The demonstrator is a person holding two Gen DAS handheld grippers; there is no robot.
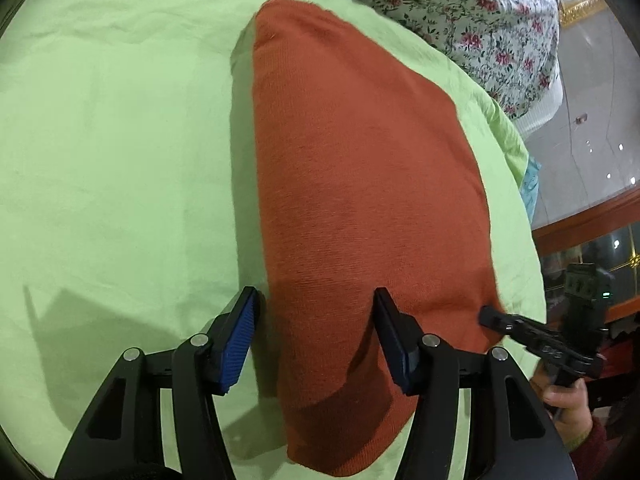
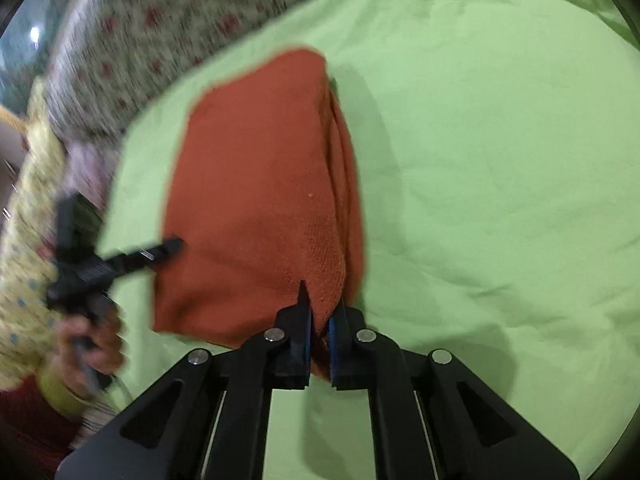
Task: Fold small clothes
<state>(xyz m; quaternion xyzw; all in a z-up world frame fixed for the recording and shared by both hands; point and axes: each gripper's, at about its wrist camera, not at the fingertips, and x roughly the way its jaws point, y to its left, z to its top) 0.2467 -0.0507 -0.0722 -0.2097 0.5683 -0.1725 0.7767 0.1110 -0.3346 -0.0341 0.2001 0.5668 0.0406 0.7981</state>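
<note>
A folded orange-red knit garment (image 1: 360, 200) lies on a light green sheet (image 1: 120, 140). My left gripper (image 1: 316, 320) is open, its blue-padded fingers (image 1: 236, 344) astride the garment's near left edge, with cloth between them. My right gripper (image 2: 322, 316) is shut on the near right corner of the garment (image 2: 256, 200), where several layers stack at the edge. The right gripper also shows at the garment's right corner in the left wrist view (image 1: 492, 316). The left gripper shows in the right wrist view (image 2: 172, 246) at the garment's left edge.
The green sheet (image 2: 500, 160) covers the surface around the garment. A floral cloth (image 1: 460, 12) lies along the far side and shows blurred in the right wrist view (image 2: 140, 40). Beyond the sheet's edge are a wooden frame (image 1: 592, 216) and a glossy floor.
</note>
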